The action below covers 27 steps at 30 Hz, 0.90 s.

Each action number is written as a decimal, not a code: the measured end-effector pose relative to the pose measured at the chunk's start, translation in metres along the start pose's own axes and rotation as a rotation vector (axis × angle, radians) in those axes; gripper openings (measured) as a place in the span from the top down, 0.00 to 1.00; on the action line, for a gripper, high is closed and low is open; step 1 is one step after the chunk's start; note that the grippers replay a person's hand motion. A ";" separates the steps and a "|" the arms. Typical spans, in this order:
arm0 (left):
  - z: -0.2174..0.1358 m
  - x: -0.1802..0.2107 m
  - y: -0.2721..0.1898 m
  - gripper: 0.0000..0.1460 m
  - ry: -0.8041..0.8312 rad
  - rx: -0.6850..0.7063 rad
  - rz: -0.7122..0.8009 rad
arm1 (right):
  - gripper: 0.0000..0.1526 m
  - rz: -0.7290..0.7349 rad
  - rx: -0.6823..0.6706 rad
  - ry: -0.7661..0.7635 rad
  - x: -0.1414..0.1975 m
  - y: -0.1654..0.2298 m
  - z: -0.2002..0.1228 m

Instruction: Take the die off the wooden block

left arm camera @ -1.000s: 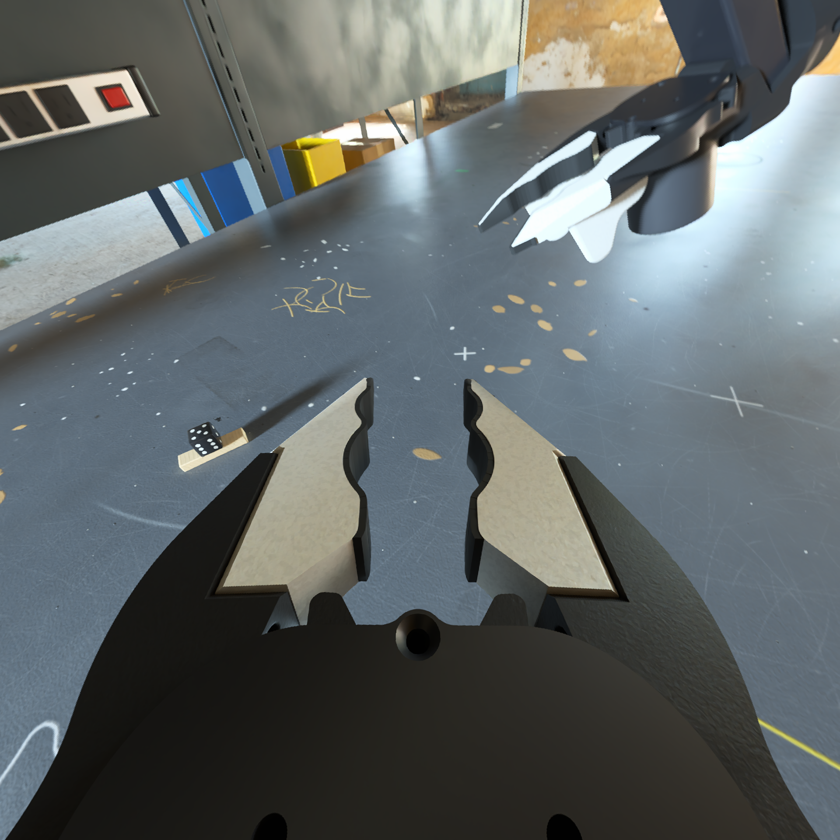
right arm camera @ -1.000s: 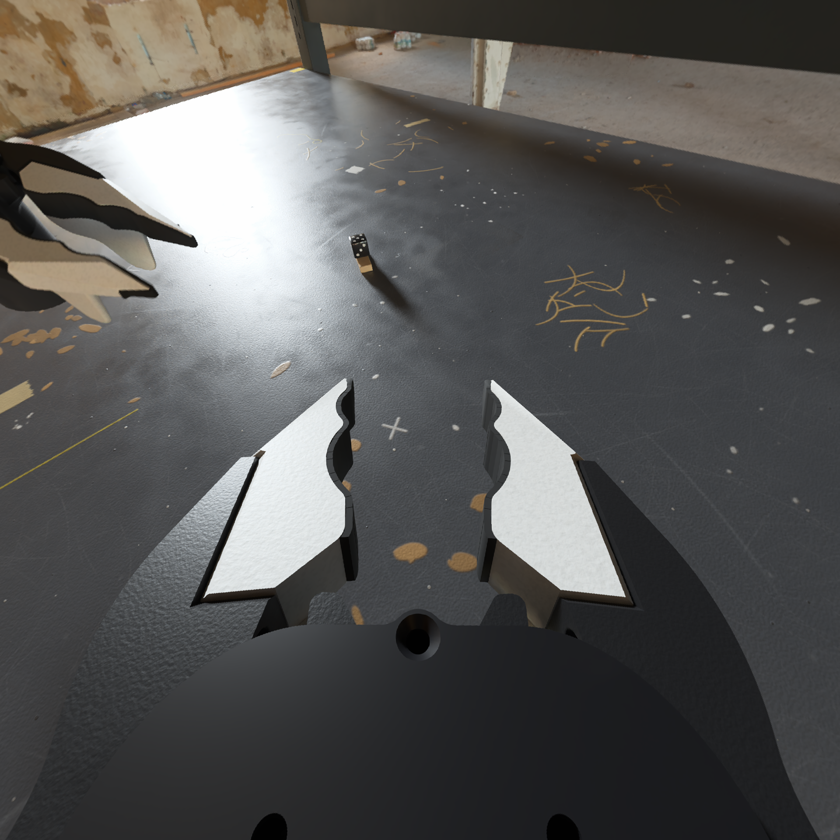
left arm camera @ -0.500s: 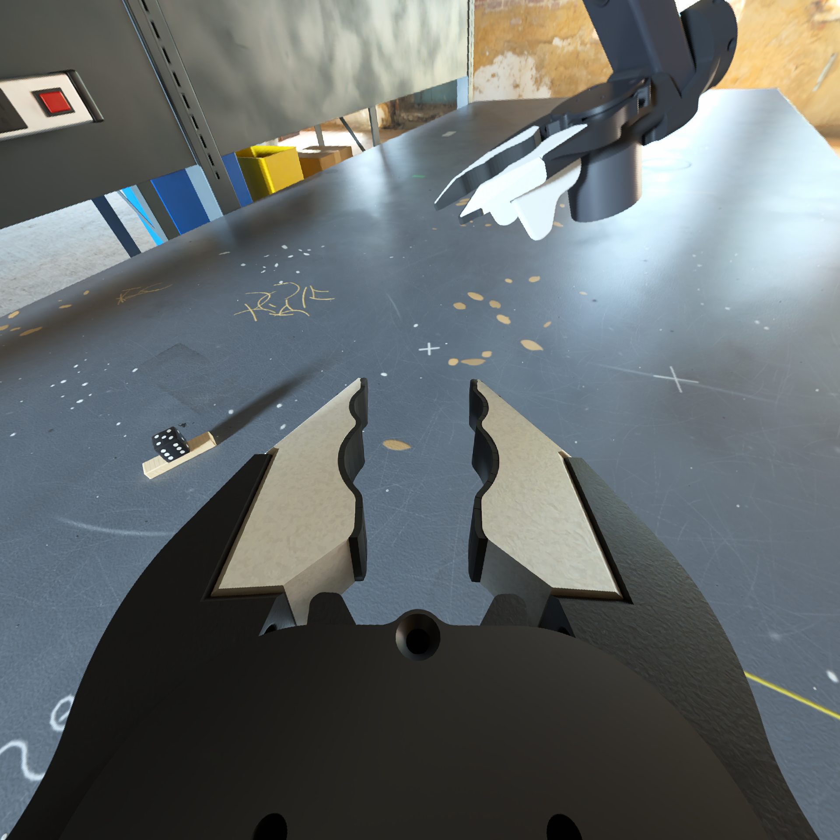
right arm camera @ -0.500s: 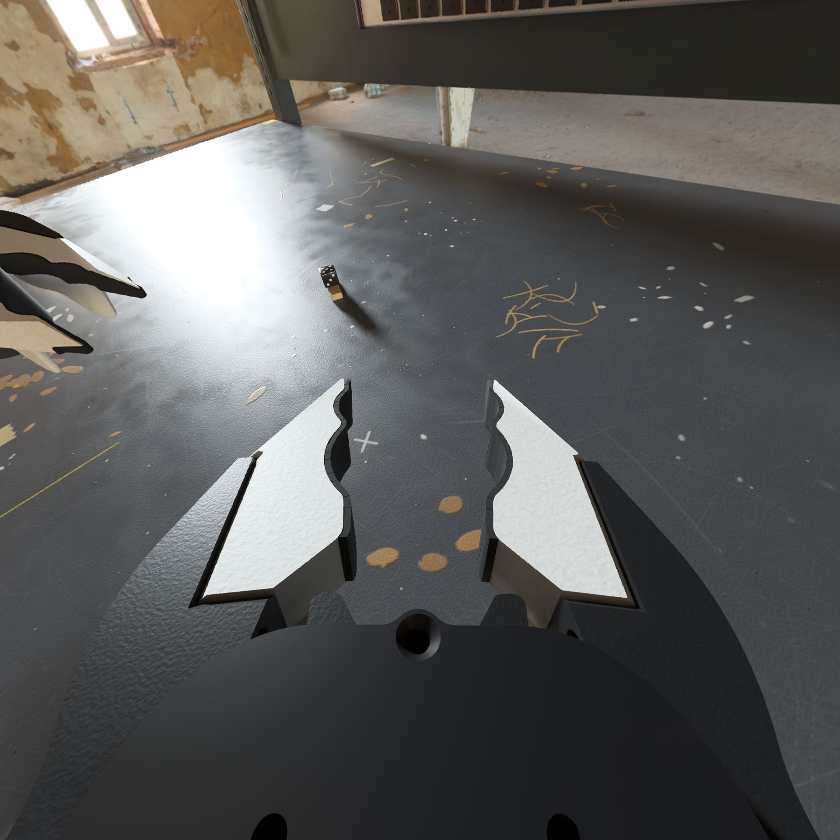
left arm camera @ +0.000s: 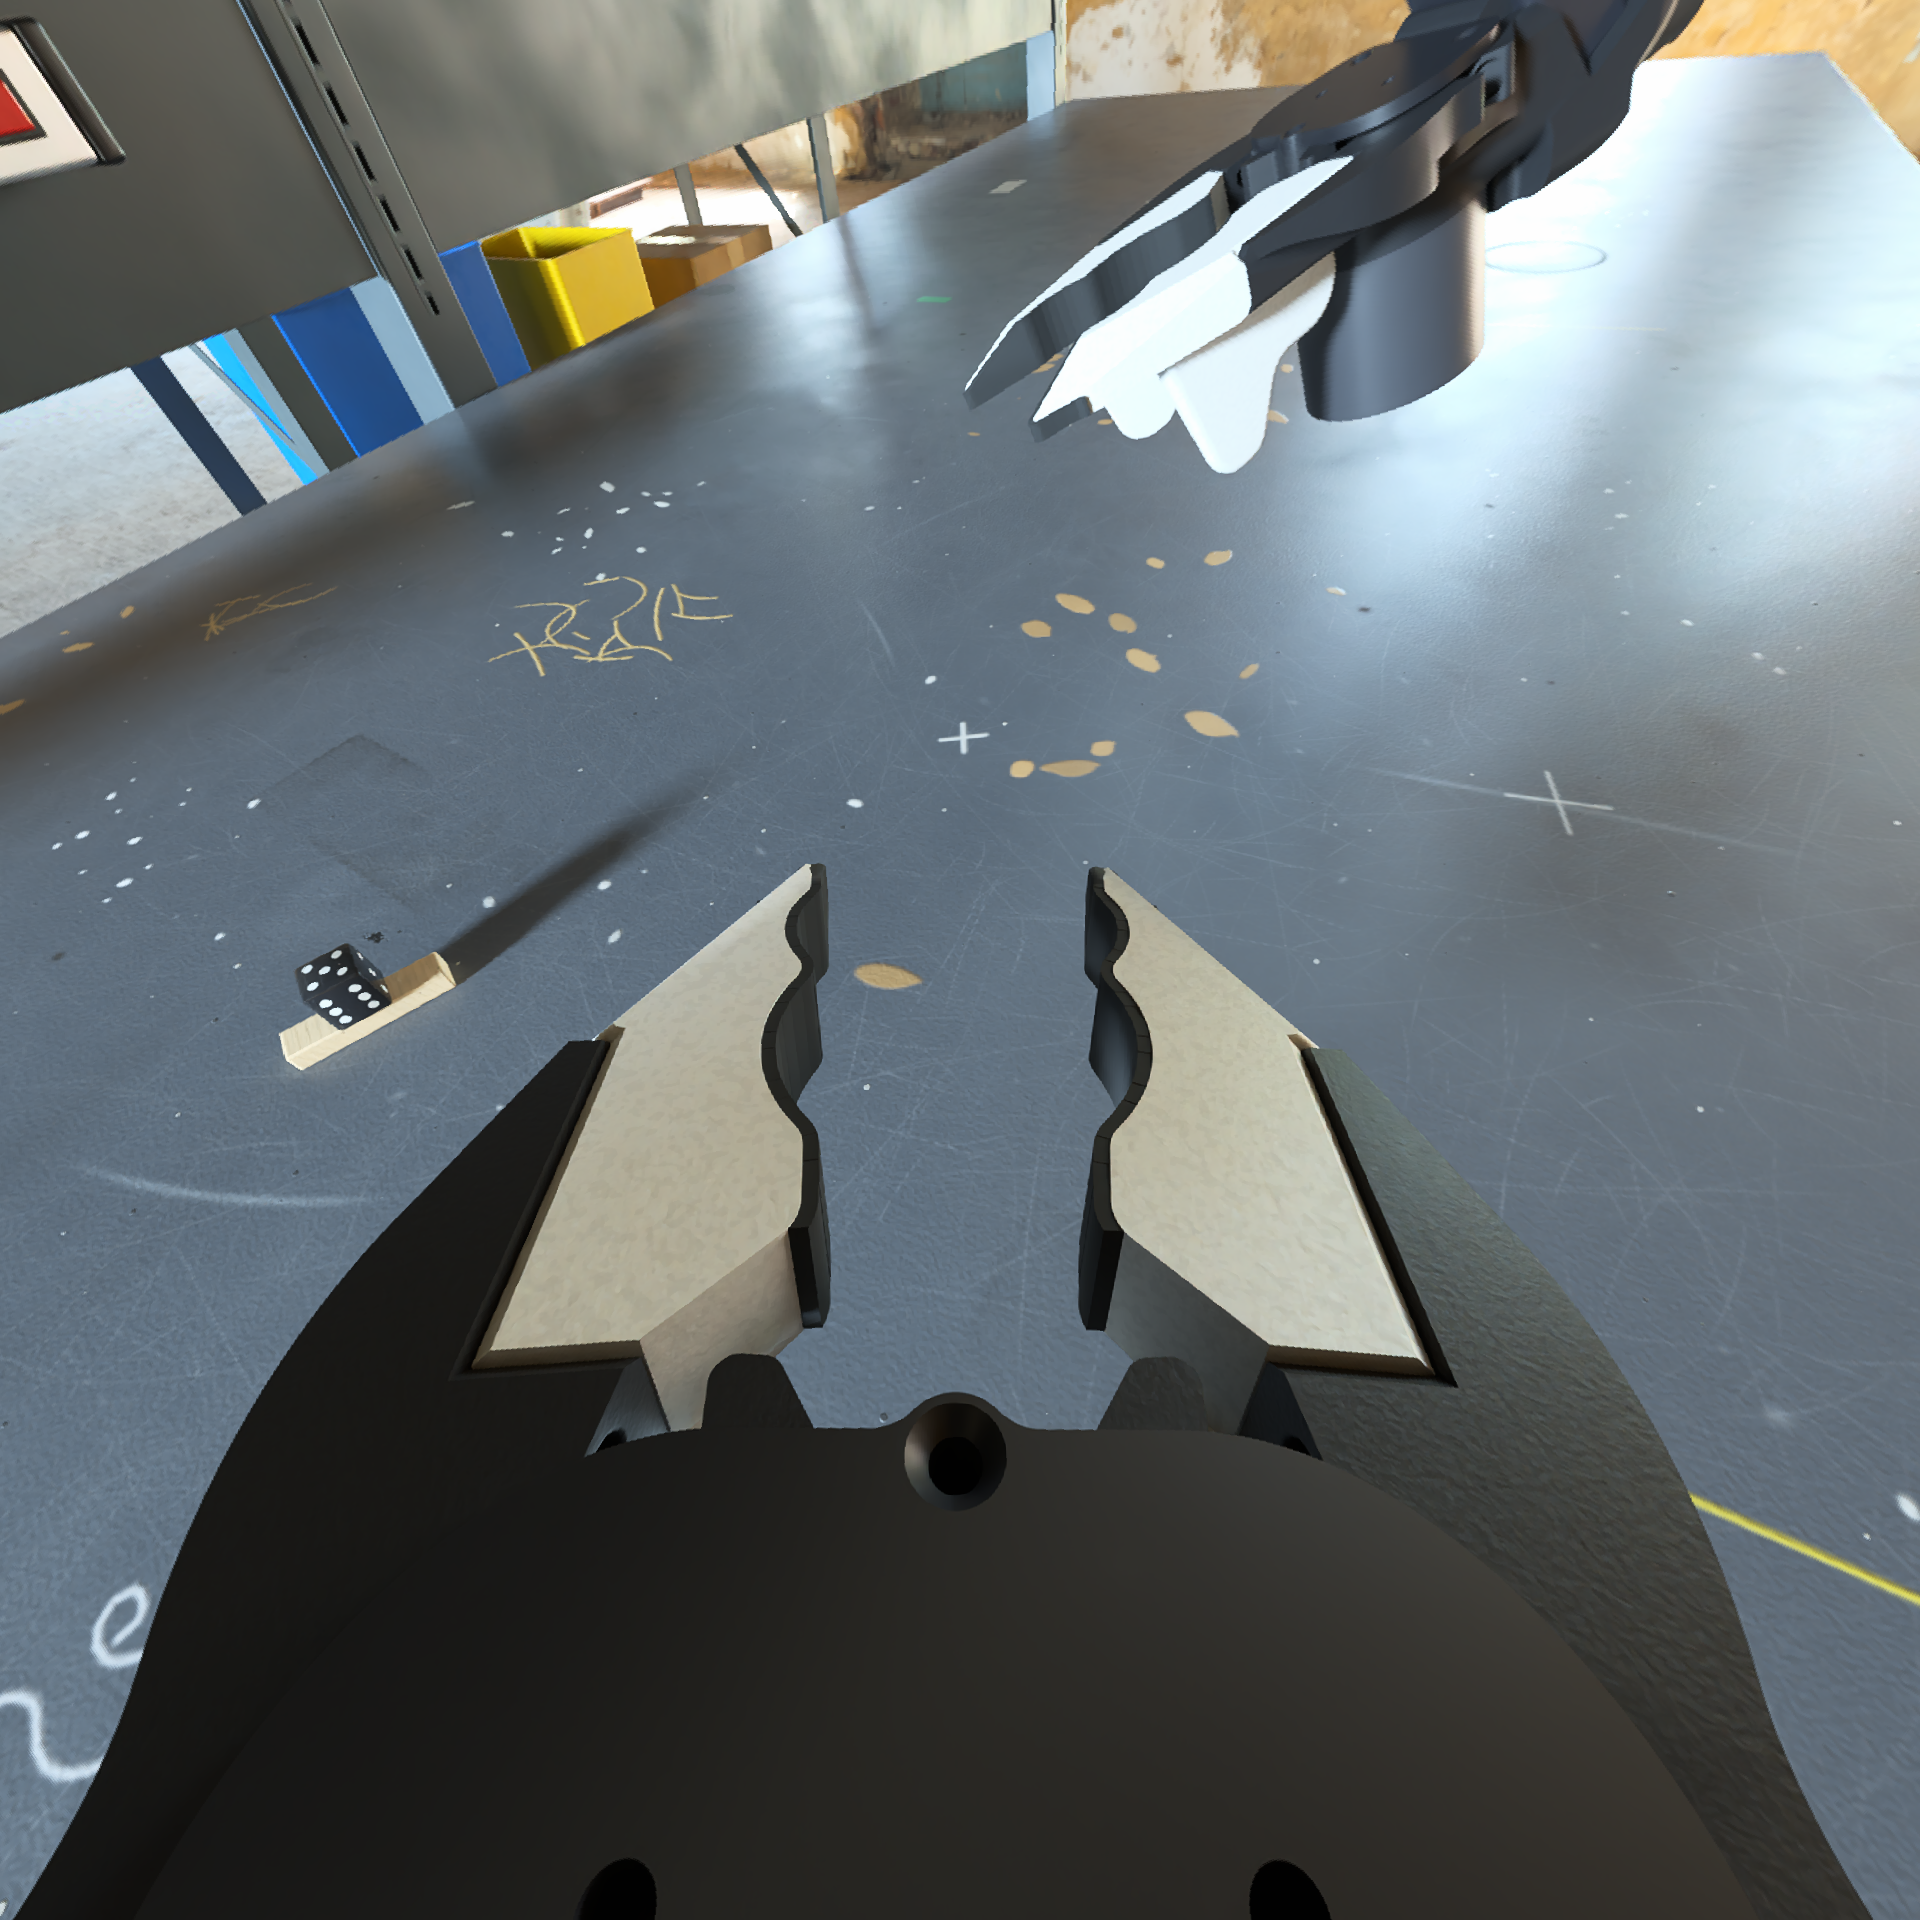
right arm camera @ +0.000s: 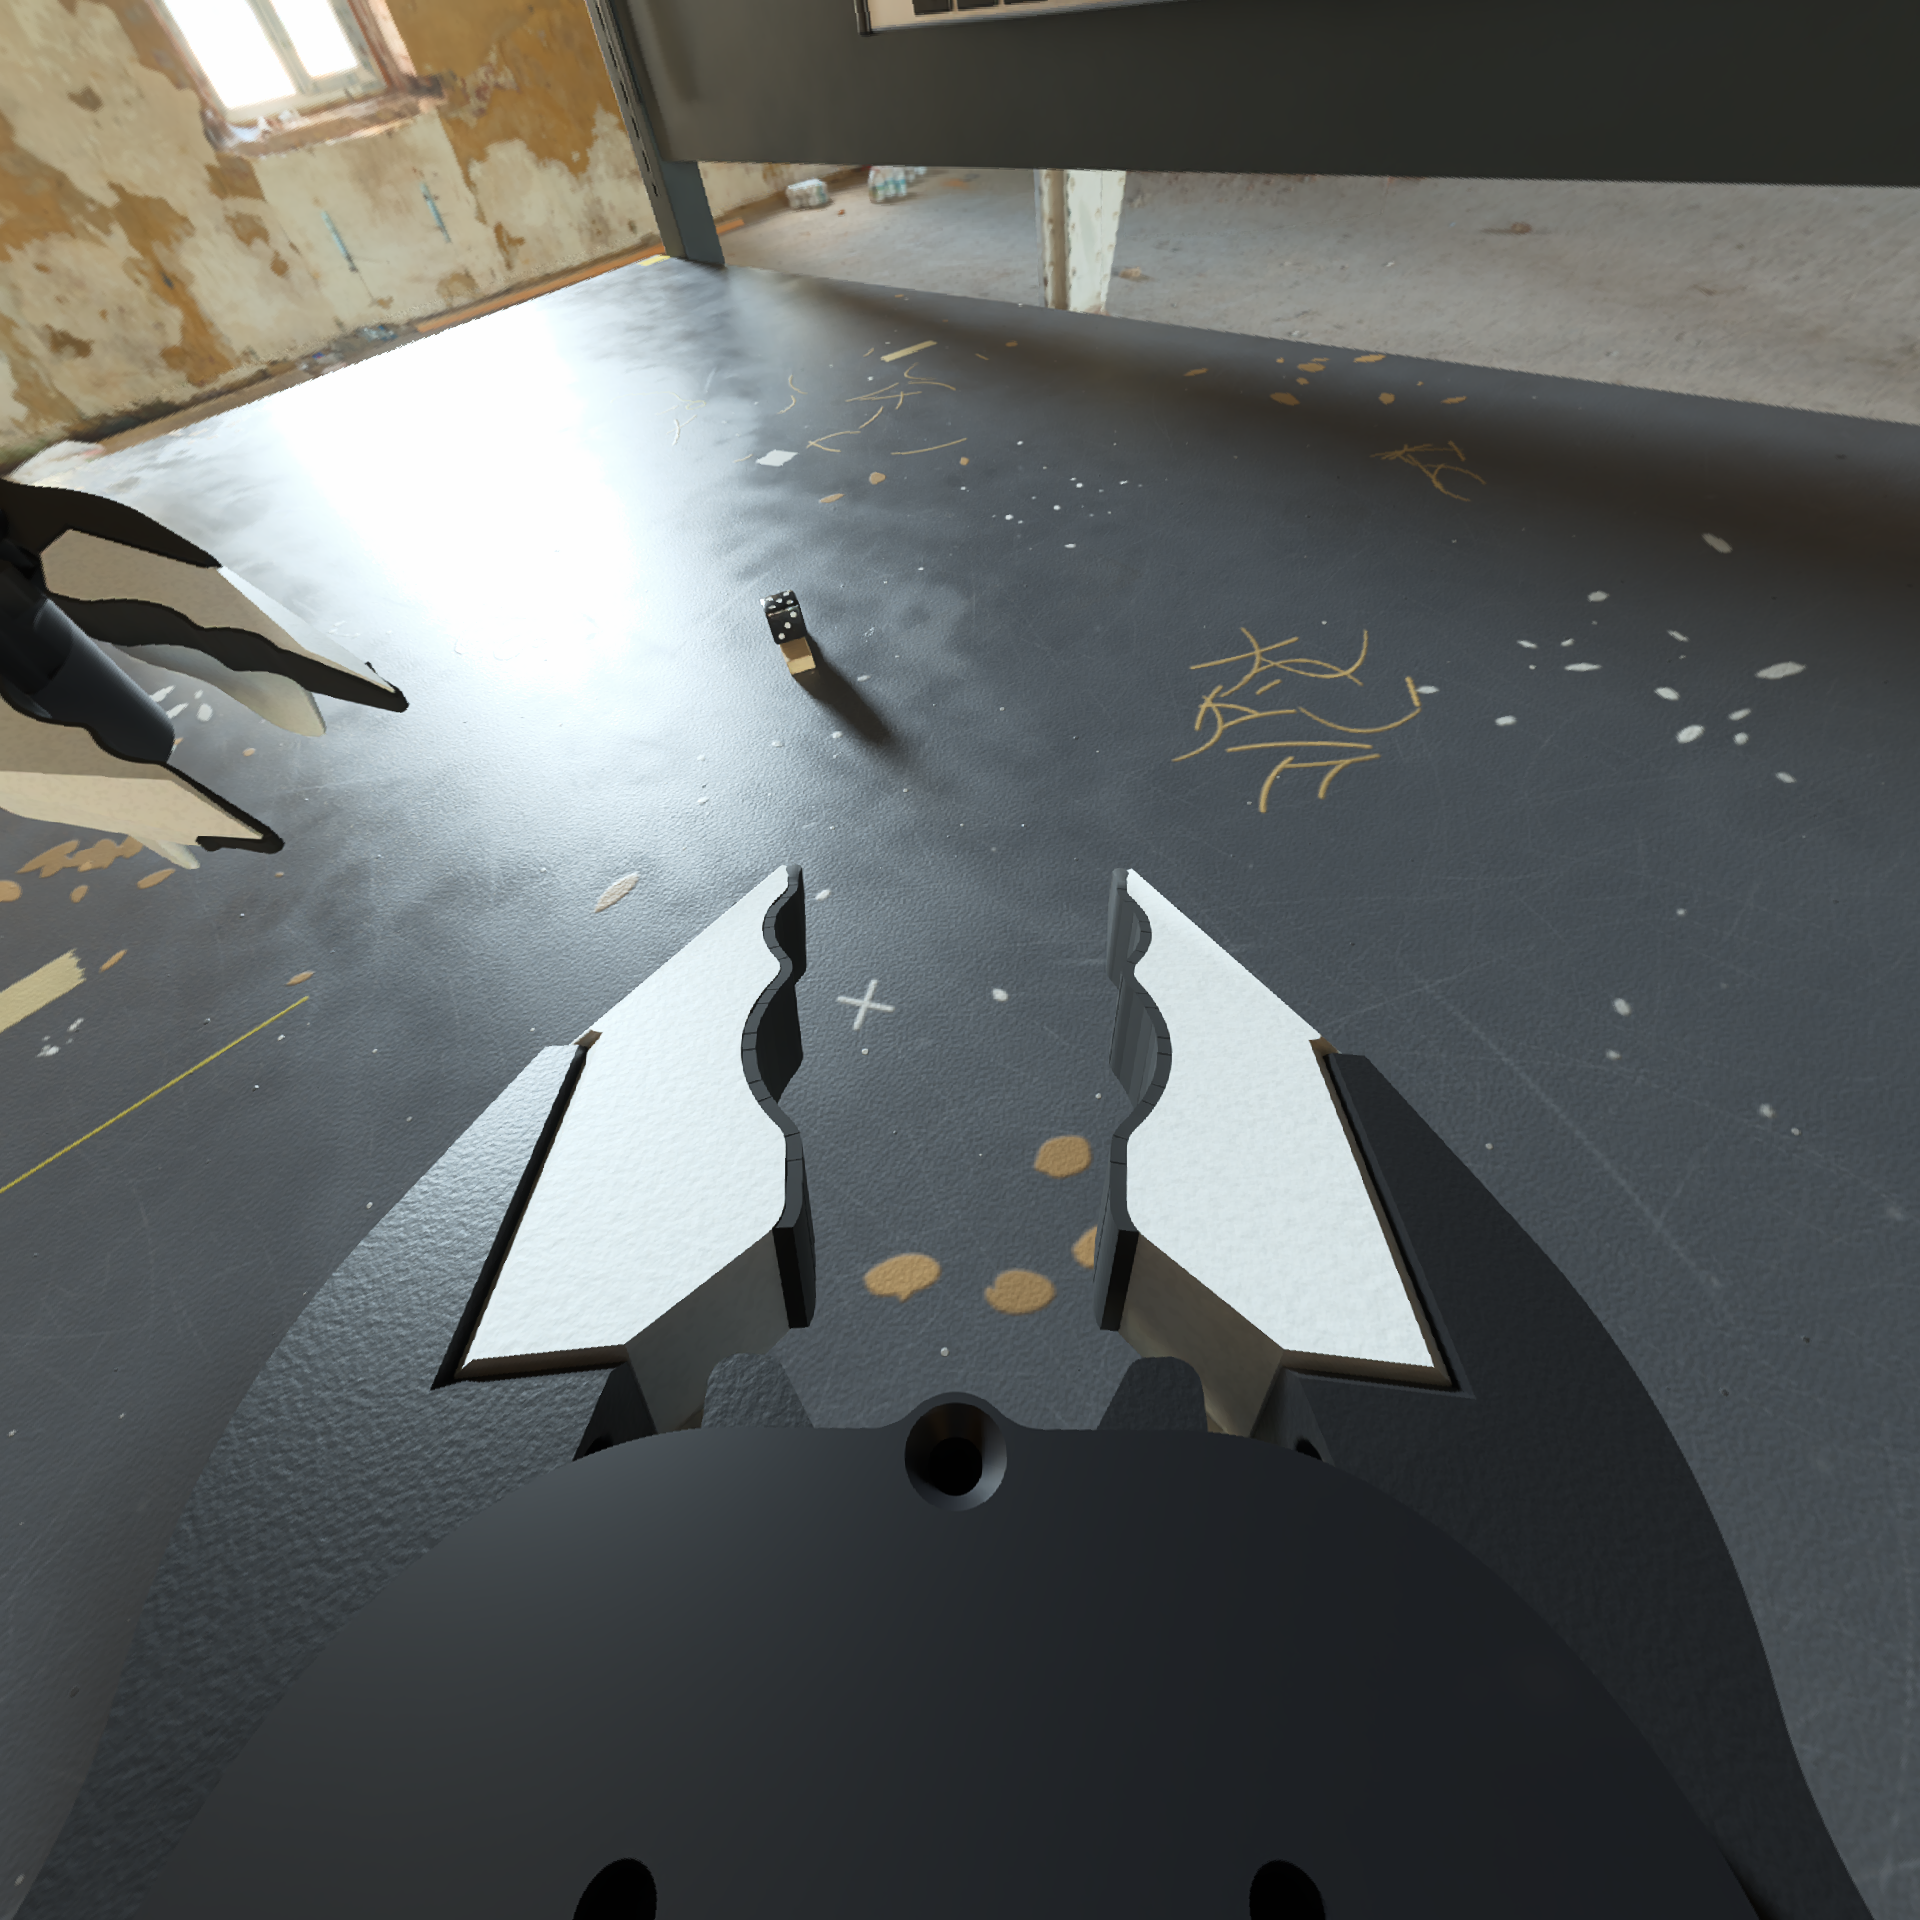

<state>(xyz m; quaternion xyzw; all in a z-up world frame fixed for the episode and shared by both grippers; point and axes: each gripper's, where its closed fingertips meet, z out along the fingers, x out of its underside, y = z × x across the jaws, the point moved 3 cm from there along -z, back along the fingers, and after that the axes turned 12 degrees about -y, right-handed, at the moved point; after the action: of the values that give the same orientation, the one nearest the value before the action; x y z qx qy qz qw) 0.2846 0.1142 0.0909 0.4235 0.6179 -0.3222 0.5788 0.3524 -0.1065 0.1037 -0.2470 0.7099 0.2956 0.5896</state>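
Observation:
A black die (left arm camera: 341,985) with white pips sits on a thin flat wooden block (left arm camera: 366,1013) on the dark grey table, left of my left gripper (left arm camera: 954,878). The left gripper has tan pads, is open and empty, and hovers above the table. In the right wrist view the die (right arm camera: 781,615) and the block (right arm camera: 800,657) lie well ahead, slightly left of my right gripper (right arm camera: 956,878), which has white pads and is open and empty. The right gripper also shows in the left wrist view (left arm camera: 1023,400) at the upper right. The left gripper shows in the right wrist view (right arm camera: 332,764) at the left edge.
The table (left arm camera: 1455,987) bears paint spots, chalk crosses and scribbles. A dark shelf frame with a slotted upright (left arm camera: 343,135) overhangs the table's far edge. A yellow bin (left arm camera: 566,281) and blue panels (left arm camera: 343,374) stand beyond that edge.
Both grippers' views have shifted slightly. The die and block now sit a bit nearer the centre of the left wrist view. The right gripper has widened its jaws a little. The die stays on the block.

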 end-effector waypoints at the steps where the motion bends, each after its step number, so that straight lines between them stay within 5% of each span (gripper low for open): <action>1: 0.000 0.000 0.000 0.66 0.003 -0.003 0.002 | 0.62 -0.007 -0.001 -0.002 -0.001 0.001 0.000; 15: 0.002 0.006 0.007 0.66 0.038 -0.030 0.008 | 0.62 -0.106 -0.008 0.003 -0.009 0.015 -0.004; 27: 0.002 0.007 0.007 0.66 0.038 -0.028 -0.027 | 0.63 -0.211 -0.235 0.090 -0.008 0.044 0.019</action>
<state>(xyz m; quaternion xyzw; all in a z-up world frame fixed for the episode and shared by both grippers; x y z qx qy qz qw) 0.2922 0.1165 0.0845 0.4130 0.6389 -0.3130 0.5686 0.3366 -0.0622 0.1151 -0.4004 0.6662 0.3016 0.5521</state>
